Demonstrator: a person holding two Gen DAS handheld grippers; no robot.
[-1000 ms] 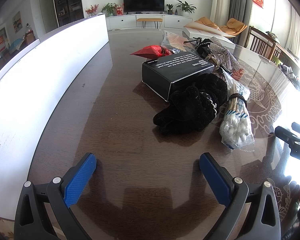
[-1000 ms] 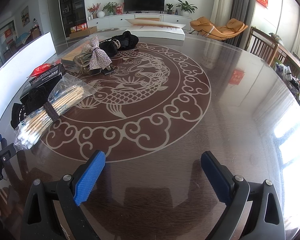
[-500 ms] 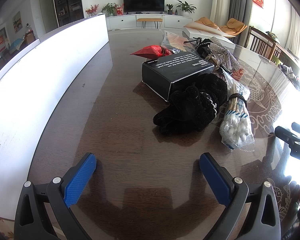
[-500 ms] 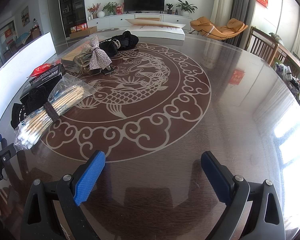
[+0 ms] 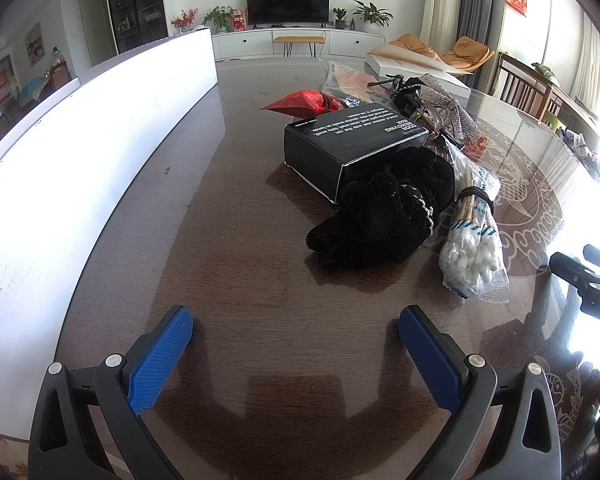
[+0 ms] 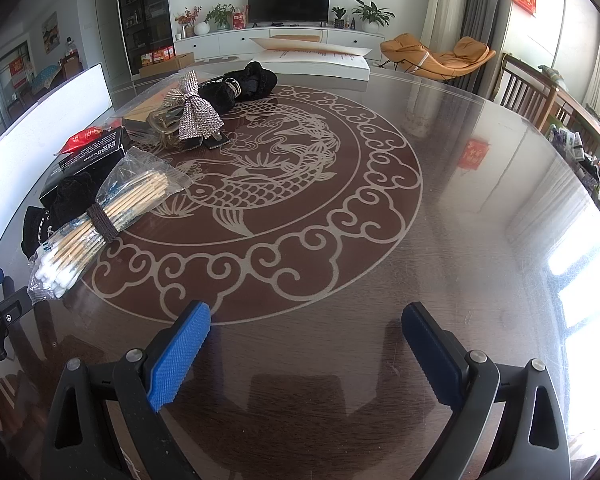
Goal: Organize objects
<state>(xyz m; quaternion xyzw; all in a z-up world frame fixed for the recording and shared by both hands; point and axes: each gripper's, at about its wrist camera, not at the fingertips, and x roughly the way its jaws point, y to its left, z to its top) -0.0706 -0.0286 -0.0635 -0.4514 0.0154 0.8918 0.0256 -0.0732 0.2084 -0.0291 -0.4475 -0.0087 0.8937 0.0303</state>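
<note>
A pile of objects lies on the dark round table. In the left wrist view a black box (image 5: pixel 352 144) sits behind a black velvet cloth (image 5: pixel 384 216), with a bag of cotton swabs (image 5: pixel 474 240) to its right and a red packet (image 5: pixel 300 102) behind. My left gripper (image 5: pixel 296 328) is open and empty, short of the cloth. In the right wrist view the swab bag (image 6: pixel 96 220), a sparkly bow (image 6: pixel 196 112) and a black bundle (image 6: pixel 240 86) lie at the left. My right gripper (image 6: pixel 306 320) is open and empty over bare table.
A long white panel (image 5: pixel 80 152) runs along the table's left side. A white flat box (image 6: pixel 312 60) lies at the table's far edge. The table top (image 6: pixel 480 220) carries a pale fish design. Wooden chairs (image 6: pixel 528 88) stand at the right.
</note>
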